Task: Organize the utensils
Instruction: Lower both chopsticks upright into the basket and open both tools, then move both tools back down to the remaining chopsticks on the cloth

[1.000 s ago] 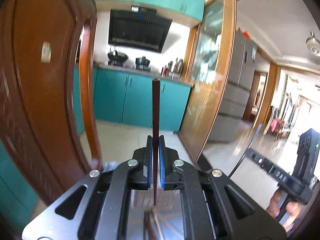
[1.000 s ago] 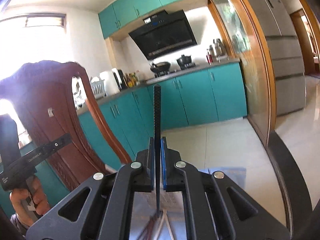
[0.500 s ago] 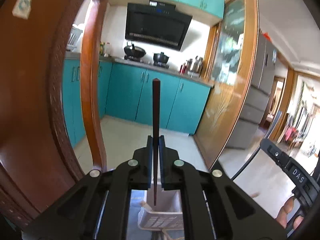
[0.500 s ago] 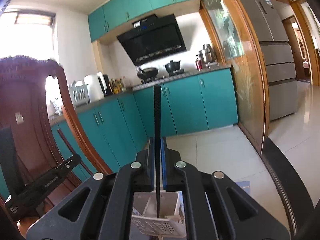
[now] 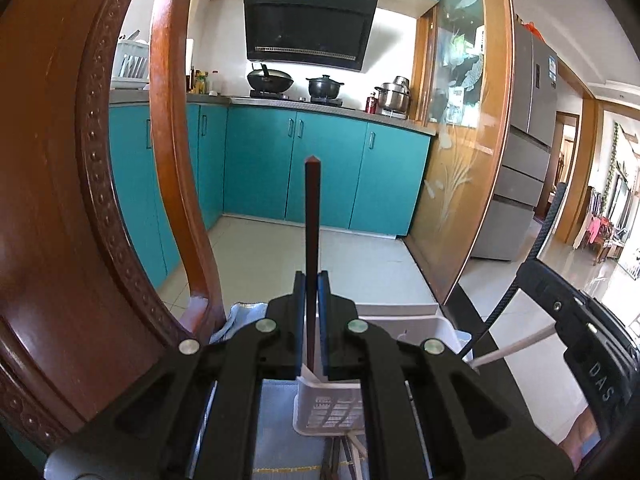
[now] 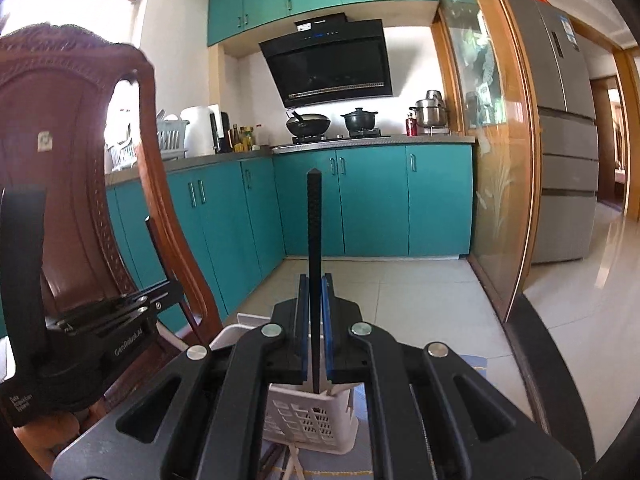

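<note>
My left tongs are clenched on a reddish-brown chopstick standing upright; my right tongs are clenched on a black chopstick, also upright. The white slotted basket sits just below both. A carved wooden chair back crowds my left; open floor lies ahead.
</note>
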`<state>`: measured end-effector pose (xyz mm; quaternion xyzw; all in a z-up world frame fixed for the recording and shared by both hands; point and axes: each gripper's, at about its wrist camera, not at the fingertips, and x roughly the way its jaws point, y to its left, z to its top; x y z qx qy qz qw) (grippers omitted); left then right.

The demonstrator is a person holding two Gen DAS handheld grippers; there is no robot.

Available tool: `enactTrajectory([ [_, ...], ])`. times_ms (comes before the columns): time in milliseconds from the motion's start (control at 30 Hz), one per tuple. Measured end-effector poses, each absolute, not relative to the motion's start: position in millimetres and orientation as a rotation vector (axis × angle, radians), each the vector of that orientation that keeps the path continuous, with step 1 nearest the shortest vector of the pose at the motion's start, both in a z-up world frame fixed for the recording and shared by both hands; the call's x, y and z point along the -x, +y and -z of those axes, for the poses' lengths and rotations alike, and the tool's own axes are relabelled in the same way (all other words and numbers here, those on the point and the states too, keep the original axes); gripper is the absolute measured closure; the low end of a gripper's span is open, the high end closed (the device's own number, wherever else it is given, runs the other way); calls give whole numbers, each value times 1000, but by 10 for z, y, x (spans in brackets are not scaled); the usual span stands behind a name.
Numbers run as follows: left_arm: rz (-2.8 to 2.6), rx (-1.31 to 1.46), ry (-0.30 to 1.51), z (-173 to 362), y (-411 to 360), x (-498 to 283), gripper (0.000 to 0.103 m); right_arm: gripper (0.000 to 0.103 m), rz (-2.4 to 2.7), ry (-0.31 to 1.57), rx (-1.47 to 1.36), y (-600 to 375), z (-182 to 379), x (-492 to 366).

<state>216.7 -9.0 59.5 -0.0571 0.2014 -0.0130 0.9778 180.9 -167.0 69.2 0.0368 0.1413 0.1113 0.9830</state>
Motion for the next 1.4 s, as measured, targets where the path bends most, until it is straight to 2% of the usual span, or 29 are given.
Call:
enactTrajectory([
  [400,26,80,405,-506,-48,-1999,96,95,-223,285,-23,-1605,-625,-1698],
  [567,30,74,407,-476,-32,-1948,96,81,-229,268,-32,-1627,-648,-1639],
  [867,48,69,377,-493,-34,-1832,96,61,-231,211,-40,-1727,-706,-1472],
  [1000,62,73,354,-506,3,-1731,96,58,-236,163,-43,-1792,-723,-1319],
  [1067,65,69,331,-517,18,-1642,92,56,-255,125,-45,-1836,-723,-1189],
  [1133,59,65,314,-528,37,-1560,80,53,-287,87,-42,-1867,-714,-1036],
  [1200,56,62,297,-543,57,-1483,74,50,-298,61,-13,-1868,-691,-897],
  [1267,55,57,288,-536,82,-1403,73,49,-300,46,25,-1867,-631,-762],
  [1400,47,64,275,-488,149,-1254,60,48,-348,119,36,-1854,-418,-624],
])
